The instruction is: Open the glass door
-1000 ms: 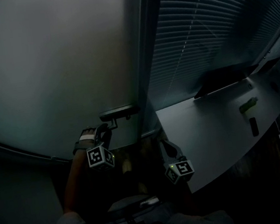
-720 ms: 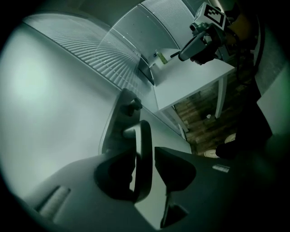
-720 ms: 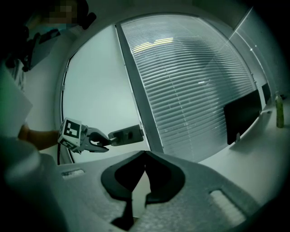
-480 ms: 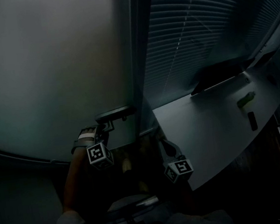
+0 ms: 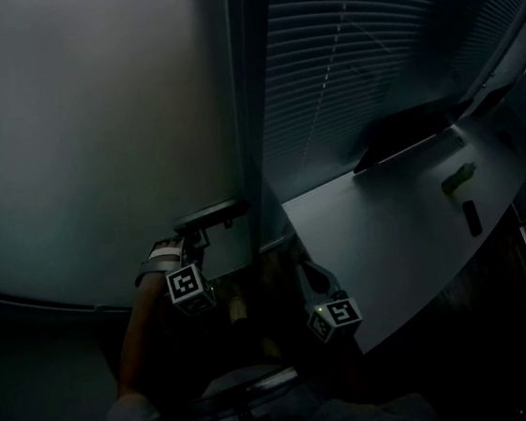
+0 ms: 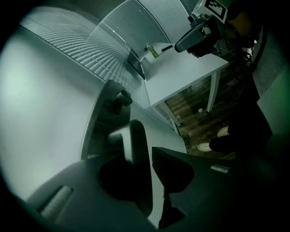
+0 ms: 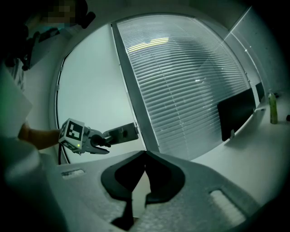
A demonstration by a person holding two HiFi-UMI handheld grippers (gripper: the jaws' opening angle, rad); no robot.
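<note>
The frosted glass door [image 5: 93,130] fills the left of the head view, with its grey lever handle [image 5: 211,213] near the dark frame [image 5: 244,113]. My left gripper [image 5: 195,238] reaches up to that handle. In the left gripper view the handle [image 6: 133,138] lies between the jaws of the left gripper [image 6: 144,156], which are closing around it; a thin gap still shows at the right pad. The right gripper view shows the left gripper [image 7: 102,144] at the handle [image 7: 122,133]. My right gripper [image 5: 300,274] hangs low beside the desk, shut and empty [image 7: 145,156].
Slatted blinds [image 5: 367,42] cover the window right of the frame. A white desk [image 5: 389,238] stands under them with a dark monitor [image 5: 406,137], a green bottle [image 5: 457,178] and a small dark object [image 5: 472,217]. Shoes [image 6: 206,147] rest on the wooden floor.
My left gripper has sunk slightly at the handle and tilted further down. The right gripper has stayed where it was.
</note>
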